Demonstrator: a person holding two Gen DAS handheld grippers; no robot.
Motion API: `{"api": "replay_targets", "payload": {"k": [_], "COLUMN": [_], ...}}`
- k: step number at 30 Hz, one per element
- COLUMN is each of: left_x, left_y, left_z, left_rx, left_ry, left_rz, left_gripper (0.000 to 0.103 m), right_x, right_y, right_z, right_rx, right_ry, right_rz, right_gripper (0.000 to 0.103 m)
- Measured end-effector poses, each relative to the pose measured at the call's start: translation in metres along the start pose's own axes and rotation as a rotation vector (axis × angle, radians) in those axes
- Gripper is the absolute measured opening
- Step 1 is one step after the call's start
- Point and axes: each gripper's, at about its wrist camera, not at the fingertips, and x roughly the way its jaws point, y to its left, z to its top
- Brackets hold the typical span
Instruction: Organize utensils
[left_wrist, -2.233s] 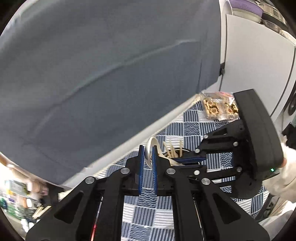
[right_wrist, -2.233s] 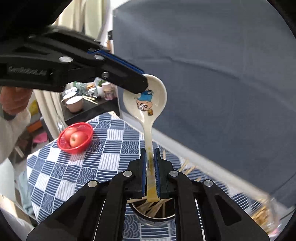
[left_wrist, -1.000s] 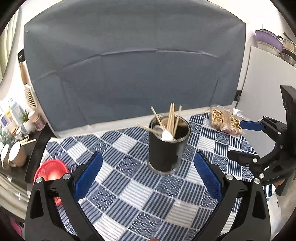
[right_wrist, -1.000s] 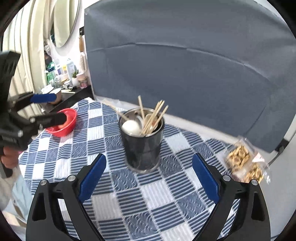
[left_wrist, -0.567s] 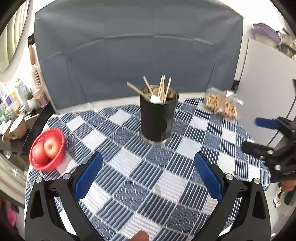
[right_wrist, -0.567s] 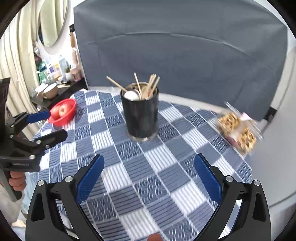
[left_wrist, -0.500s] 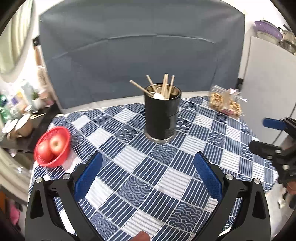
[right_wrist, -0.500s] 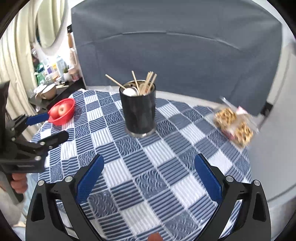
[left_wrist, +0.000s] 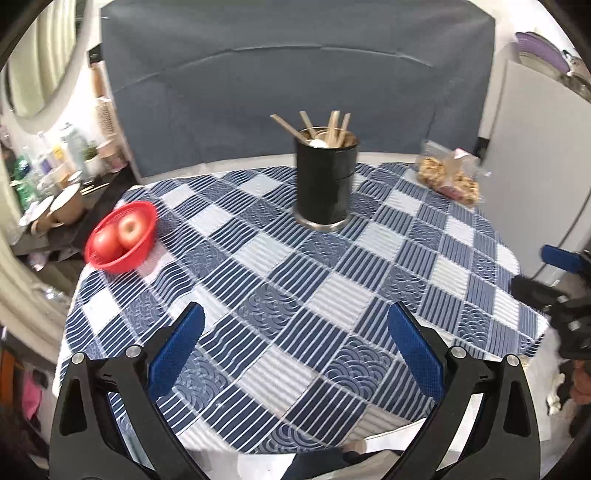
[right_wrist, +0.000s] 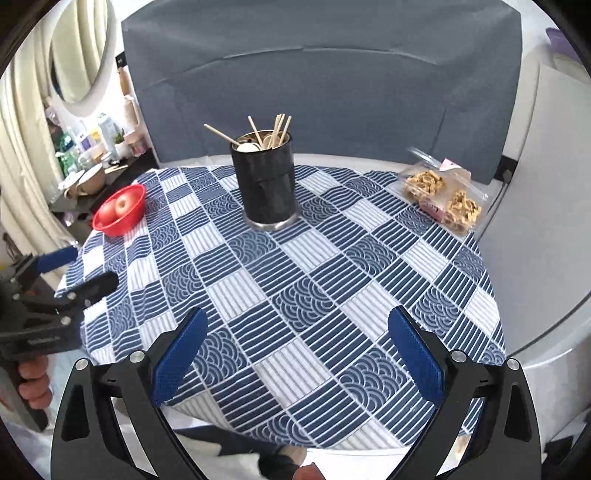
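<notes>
A black utensil cup (left_wrist: 325, 184) (right_wrist: 266, 181) stands upright toward the back of the checked table, holding several wooden chopsticks (left_wrist: 334, 124) (right_wrist: 277, 126) and a white spoon (left_wrist: 317, 142) (right_wrist: 246, 147). My left gripper (left_wrist: 295, 349) hangs open near the table's front edge, empty, far short of the cup. My right gripper (right_wrist: 295, 347) is also open and empty, over the front of the cloth. In the right wrist view the left gripper (right_wrist: 70, 267) shows at the left, held by a hand. The right gripper's blue pad (left_wrist: 559, 256) shows at the right edge of the left wrist view.
A red bowl (left_wrist: 123, 236) (right_wrist: 120, 210) with two apples sits at the table's left edge. A clear pack of snacks (left_wrist: 448, 175) (right_wrist: 441, 195) lies at the back right. A grey backdrop (right_wrist: 314, 74) stands behind; a shelf with cups and bottles is at the left.
Both grippers, once shut on the spoon above the cup, let it go into the cup, opened, and drew back toward the table's front edge.
</notes>
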Motion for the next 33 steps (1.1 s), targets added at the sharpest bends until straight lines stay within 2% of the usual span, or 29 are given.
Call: {"api": "replay_targets", "payload": {"k": [7,25,33], "left_x": [-0.001,0.005,0.005], "left_y": [0.005,0.011,0.012], "left_z": [-0.001,-0.004,-0.003], "left_rx": [-0.017,-0.03,-0.031], "left_ry": [0.012,0.033,0.027], "left_rz": [-0.035,-0.031,-0.024], "left_gripper": [0.097,0.097,0.097], "right_x": [-0.008,-0.002,0.002], "right_y": [0.004,0.001,0.009], "right_z": [-0.004,-0.005,-0.004], "right_rx": [0.021,0.071,0.04], "right_ry": [-0.021,0.001,0.006], "right_rz": [-0.057,-0.055,-0.059], "right_gripper": [0.094,0.095,0.095]}}
